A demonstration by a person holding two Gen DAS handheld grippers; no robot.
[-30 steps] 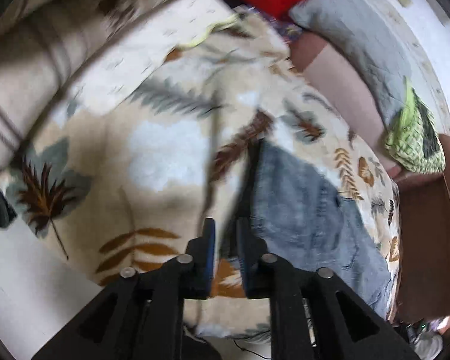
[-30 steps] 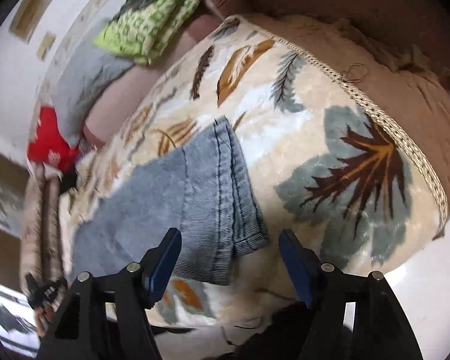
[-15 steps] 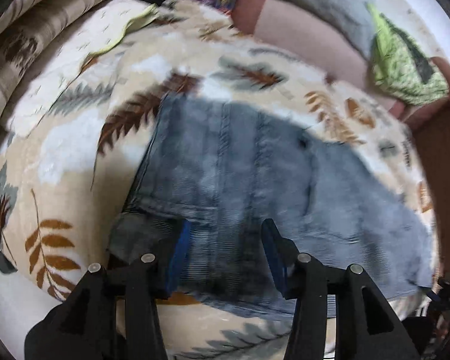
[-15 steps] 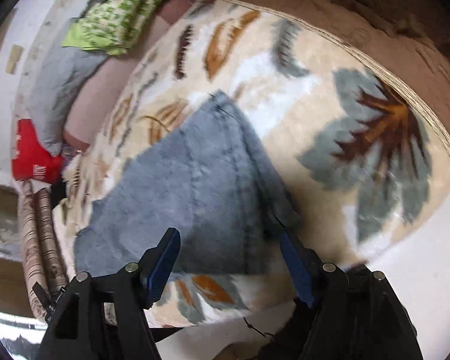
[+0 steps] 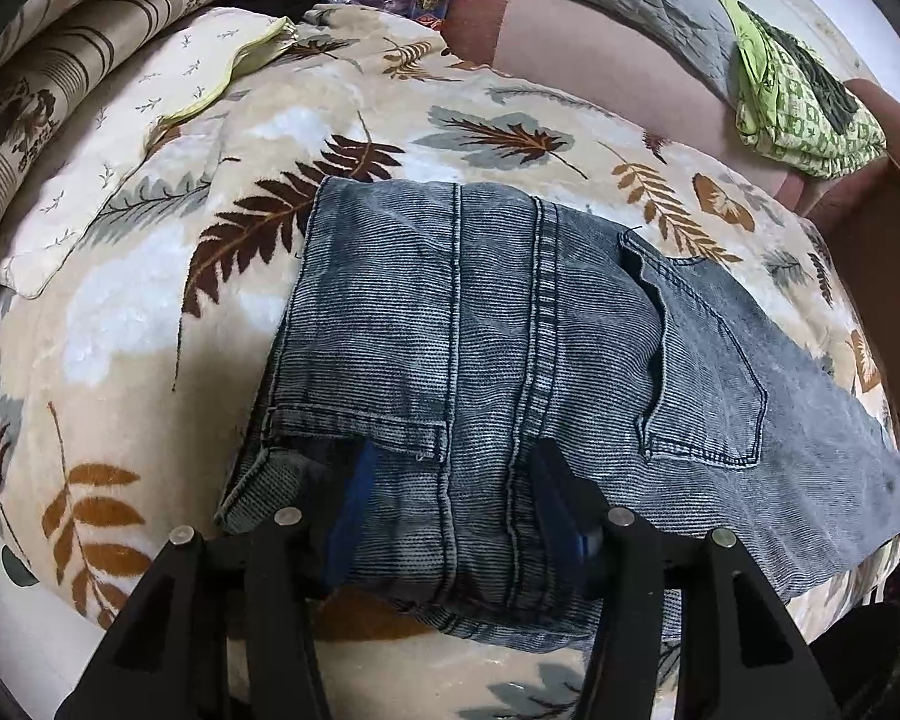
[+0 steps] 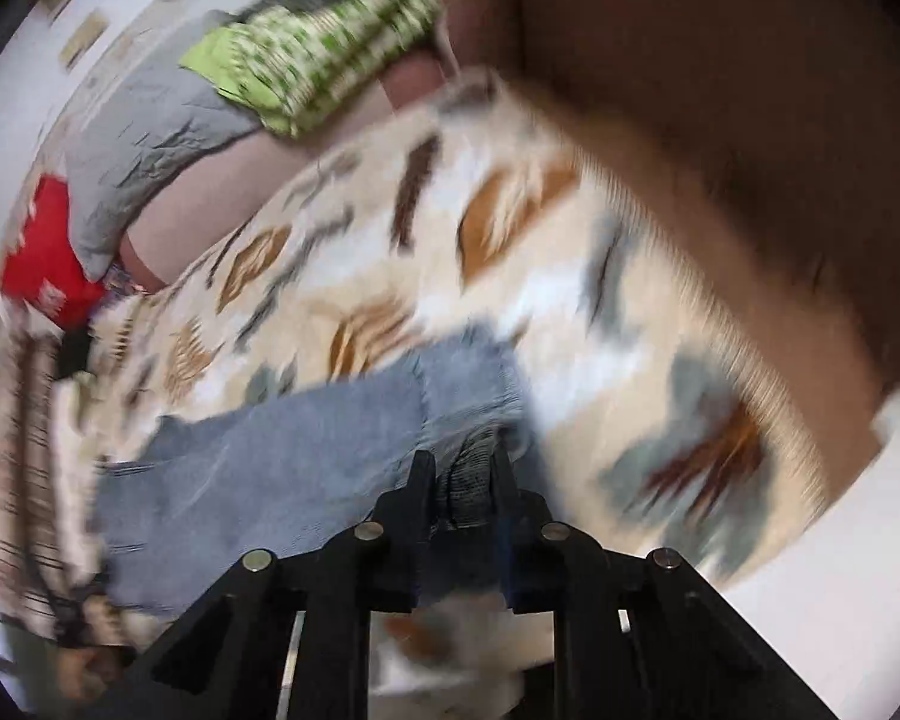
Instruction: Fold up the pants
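The grey-blue washed denim pants (image 5: 510, 330), already folded into a thick stack, are being supported on the leaf-printed cream fleece blanket (image 5: 150, 312), directly ahead of both grippers. A bunched hem edge is being pinched between the narrowed fingers of the right gripper (image 6: 463, 480). The left gripper (image 5: 450, 504) is being held wide, its fingers straddling the near edge of the stack without any pinch being made. Because only a few layers are judged to be caught on the right, the stack could be pulled askew or unfolded if that side is lifted alone. The right view is being blurred, so the depth of the bite cannot be told.
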